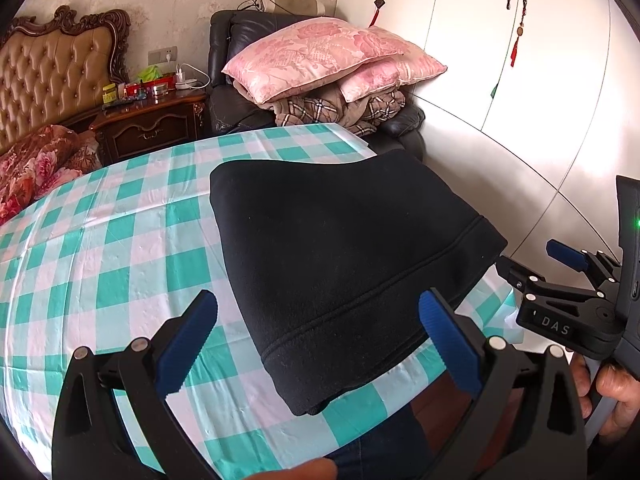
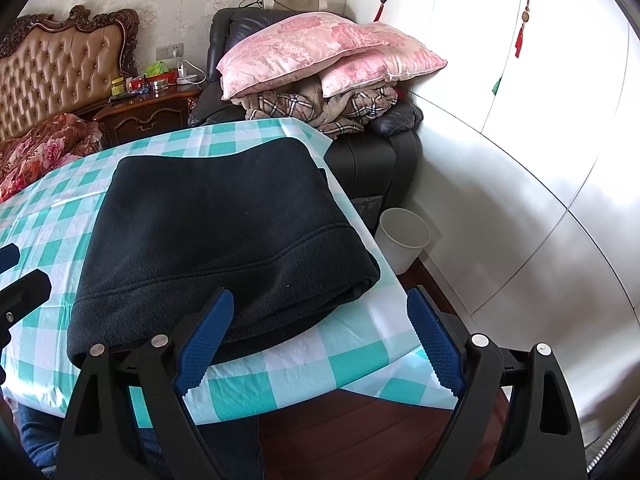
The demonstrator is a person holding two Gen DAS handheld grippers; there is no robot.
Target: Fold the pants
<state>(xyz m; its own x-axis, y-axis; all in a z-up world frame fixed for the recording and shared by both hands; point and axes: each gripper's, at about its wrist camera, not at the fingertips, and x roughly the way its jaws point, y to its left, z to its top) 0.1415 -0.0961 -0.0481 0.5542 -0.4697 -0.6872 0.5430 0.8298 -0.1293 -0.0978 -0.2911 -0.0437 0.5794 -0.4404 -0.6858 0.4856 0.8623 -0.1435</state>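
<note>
The black fleece pants [image 1: 340, 256] lie folded into a thick rectangular bundle on the teal-and-white checked tablecloth [image 1: 100, 264], near the table's right front corner. In the right wrist view the same pants [image 2: 216, 232] show a stitched hem band along the near edge. My left gripper [image 1: 316, 312] is open just above the front edge of the bundle, nothing between its blue pads [image 1: 188, 344]. My right gripper [image 2: 320, 308] is also open, hovering over the table's right corner beside the pants. The right gripper [image 1: 532, 264] appears at the far right of the left wrist view, held by a hand [image 1: 612, 396].
A dark armchair [image 2: 372, 152] piled with pink pillows [image 2: 320, 48] and plaid bedding stands behind the table. A white waste bin [image 2: 404, 236] sits on the wooden floor to the right, by white wardrobe doors [image 2: 520, 160]. A bed and nightstand [image 2: 148, 116] are at the back left.
</note>
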